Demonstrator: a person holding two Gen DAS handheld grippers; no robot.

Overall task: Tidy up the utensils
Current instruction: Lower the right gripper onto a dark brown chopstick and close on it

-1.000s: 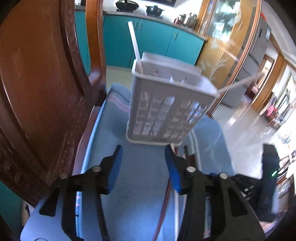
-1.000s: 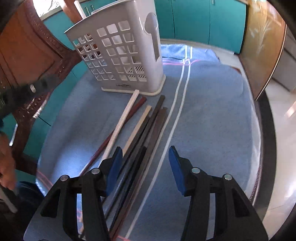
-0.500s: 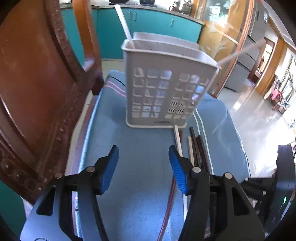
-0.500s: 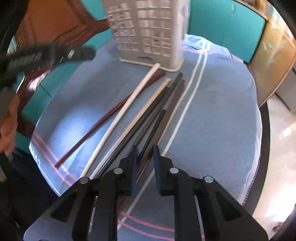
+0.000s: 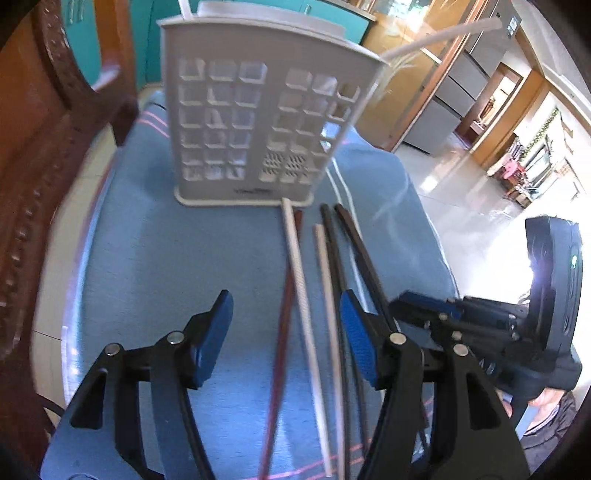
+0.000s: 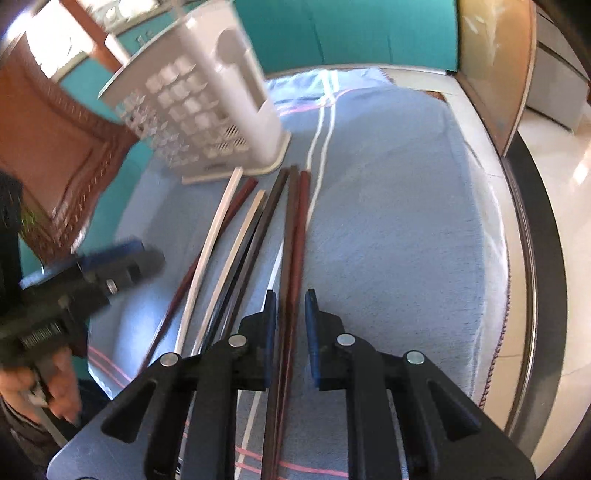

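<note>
A white slotted utensil basket [image 5: 258, 122] [image 6: 207, 110] stands upright on a blue towel [image 5: 166, 258], with white chopsticks [image 5: 436, 37] leaning out of its top. Several loose chopsticks lie in front of it. My left gripper [image 5: 284, 306] hovers over them with its jaws opening; a red-brown chopstick [image 5: 280, 332] and a white one [image 5: 297, 258] lie between its fingers, untouched. My right gripper [image 6: 291, 317] is shut on two dark brown chopsticks [image 6: 295, 229], set apart to the right of the others [image 6: 251, 229]. It also shows in the left wrist view as the right gripper [image 5: 424, 302].
A carved wooden chair back [image 5: 44, 129] rises at the left of the towel. The towel's rounded right edge [image 6: 495, 258] drops to a tiled floor. Teal cabinets [image 6: 351, 33] stand behind. A person's hand [image 6: 55, 384] holds the left gripper [image 6: 110, 266].
My right gripper closed on the two dark brown chopsticks and drew them right, away from the rest. My left gripper sank toward the loose chopsticks and its jaws widened.
</note>
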